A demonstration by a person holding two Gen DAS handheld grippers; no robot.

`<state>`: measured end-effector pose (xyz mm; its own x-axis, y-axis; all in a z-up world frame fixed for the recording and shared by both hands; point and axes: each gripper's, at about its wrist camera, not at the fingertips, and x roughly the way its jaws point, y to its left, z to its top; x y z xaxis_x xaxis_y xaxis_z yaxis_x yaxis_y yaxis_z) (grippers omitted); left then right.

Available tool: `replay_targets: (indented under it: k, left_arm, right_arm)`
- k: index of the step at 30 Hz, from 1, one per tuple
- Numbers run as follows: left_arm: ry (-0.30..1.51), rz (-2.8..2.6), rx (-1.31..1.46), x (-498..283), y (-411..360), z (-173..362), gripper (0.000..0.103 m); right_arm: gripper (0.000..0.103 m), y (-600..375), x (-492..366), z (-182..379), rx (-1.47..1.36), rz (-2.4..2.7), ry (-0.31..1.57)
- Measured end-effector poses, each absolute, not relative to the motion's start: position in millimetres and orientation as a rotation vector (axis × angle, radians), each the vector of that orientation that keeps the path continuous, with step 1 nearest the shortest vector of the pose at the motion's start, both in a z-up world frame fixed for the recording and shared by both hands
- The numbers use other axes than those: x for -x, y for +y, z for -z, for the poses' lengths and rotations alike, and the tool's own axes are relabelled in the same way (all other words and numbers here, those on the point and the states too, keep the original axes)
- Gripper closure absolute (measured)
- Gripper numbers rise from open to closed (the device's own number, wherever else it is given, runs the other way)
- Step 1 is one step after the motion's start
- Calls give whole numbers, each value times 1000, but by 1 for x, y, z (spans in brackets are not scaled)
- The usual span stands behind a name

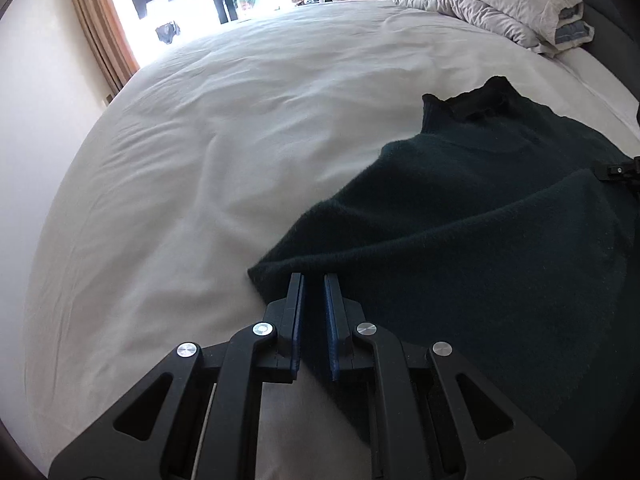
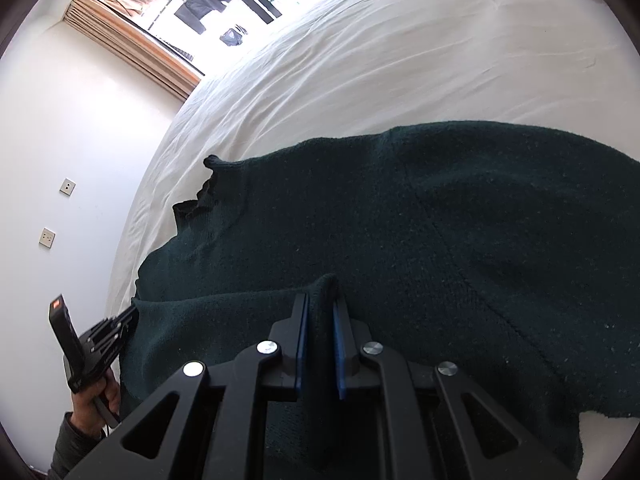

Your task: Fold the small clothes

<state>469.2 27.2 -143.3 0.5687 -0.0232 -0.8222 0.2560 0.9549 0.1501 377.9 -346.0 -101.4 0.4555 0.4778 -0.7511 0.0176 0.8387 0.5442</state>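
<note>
A dark green knit sweater [image 1: 480, 208] with a roll collar lies on a white bed sheet [image 1: 224, 128]; it also fills the right wrist view [image 2: 420, 220]. My left gripper [image 1: 314, 280] is shut on a folded edge of the sweater, fabric pinched between its blue pads. My right gripper [image 2: 321, 298] is shut on another fold of the sweater, a ridge of cloth standing up between its pads. The left gripper also shows at the lower left of the right wrist view [image 2: 116, 330], held in a hand. A folded flap lies over the sweater body.
A bunched white duvet [image 1: 492, 4] lies at the bed's far right corner. A window with a tan curtain [image 1: 100, 20] is beyond the bed. A white wall with two sockets [image 2: 56, 212] runs along the bed's left side.
</note>
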Motion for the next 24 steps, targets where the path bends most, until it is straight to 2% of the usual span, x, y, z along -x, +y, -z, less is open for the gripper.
replay_targets:
  k: [3, 7, 8, 12, 15, 16, 18, 19, 22, 23, 24]
  left_arm:
    - [950, 153, -348, -489, 18, 146, 93]
    - [882, 110, -279, -488, 34, 123, 93]
    - [850, 97, -248, -482, 40, 114, 93]
    - [798, 88, -234, -441, 46, 89, 93]
    - [780, 123, -283, -403, 24, 87, 93]
    - [777, 123, -318, -396, 14, 91, 93]
    - [804, 122, -385, -383, -6, 110, 93]
    - [853, 124, -406, -384, -13, 126, 93]
    - [842, 94, -465, -372, -23, 149, 93]
    - [838, 84, -484, -370, -26, 149, 93]
    - [839, 80, -499, -368, -28, 148, 93]
  right_arm:
    - [93, -344, -378, 103, -520, -291, 1066]
    - [93, -345, -374, 100, -526, -277, 1053]
    - [88, -347, -372, 98, -534, -271, 1043]
    - [79, -354, -362, 93, -566, -261, 1012]
    - [79, -351, -351, 84, -567, -287, 984]
    - [76, -349, -346, 82, -563, -291, 982]
    - [58, -344, -342, 82, -540, -283, 1004]
    - [56, -342, -342, 84, -520, -269, 1019]
    - [58, -336, -344, 86, -474, -259, 1048]
    - [64, -335, -345, 86, -454, -255, 1056]
    - [77, -334, -345, 87, -433, -249, 1064]
